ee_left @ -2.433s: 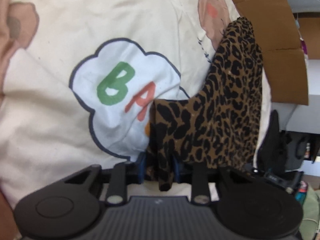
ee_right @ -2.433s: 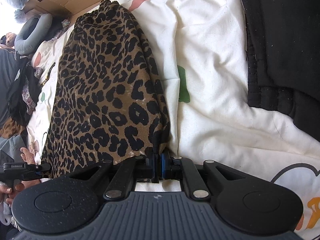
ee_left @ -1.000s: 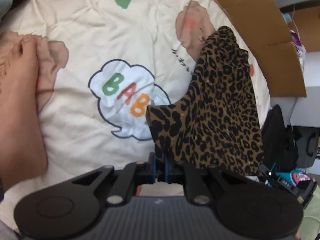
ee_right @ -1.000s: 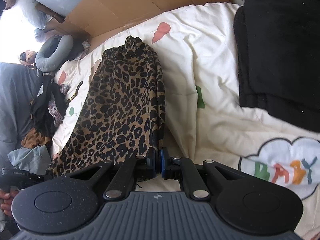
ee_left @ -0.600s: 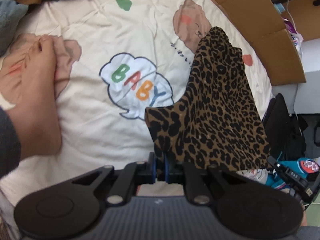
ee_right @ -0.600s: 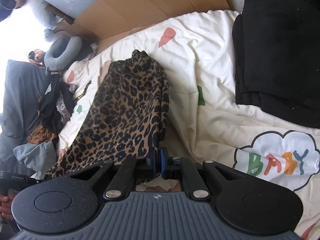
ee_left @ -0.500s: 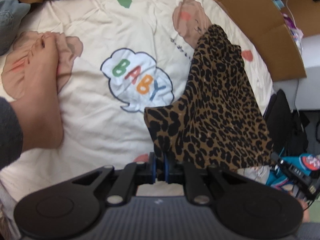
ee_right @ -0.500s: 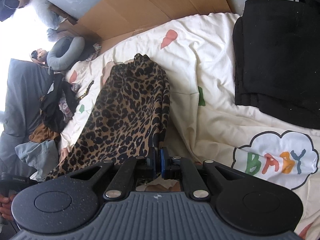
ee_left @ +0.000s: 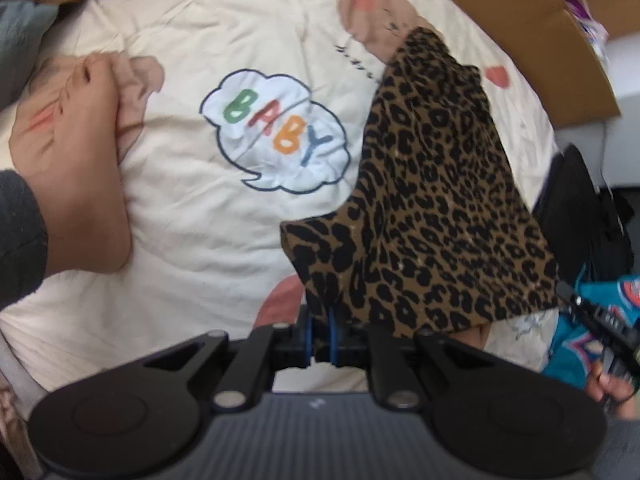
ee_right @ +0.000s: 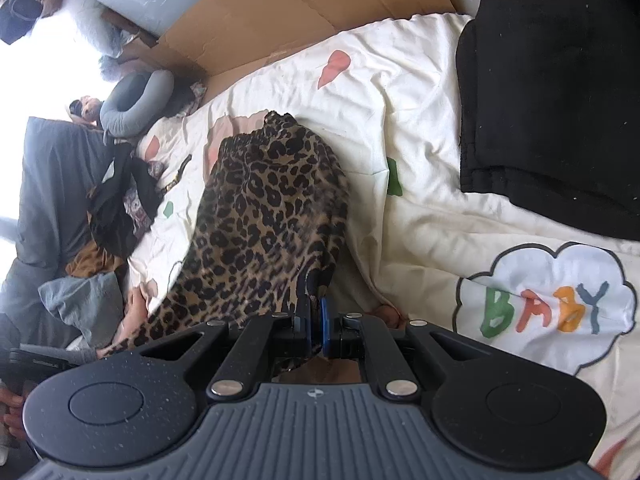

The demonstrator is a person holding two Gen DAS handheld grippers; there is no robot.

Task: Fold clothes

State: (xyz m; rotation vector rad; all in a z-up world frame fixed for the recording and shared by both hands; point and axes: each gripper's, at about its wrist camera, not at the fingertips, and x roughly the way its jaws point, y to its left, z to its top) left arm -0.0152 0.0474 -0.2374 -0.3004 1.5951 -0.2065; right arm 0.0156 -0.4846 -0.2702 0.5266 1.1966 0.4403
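Stretching away lengthwise over the blanket, leopard garment pinched by left gripper and right gripper; lifted higher than before.

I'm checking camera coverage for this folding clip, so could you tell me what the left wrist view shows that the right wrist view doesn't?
Only the left wrist view shows a bare foot resting on the bedspread. Only the right wrist view shows the folded black garment and the grey neck pillow. Both show the leopard-print garment, pinched by the left gripper and the right gripper, the BABY cloud print and the cardboard.
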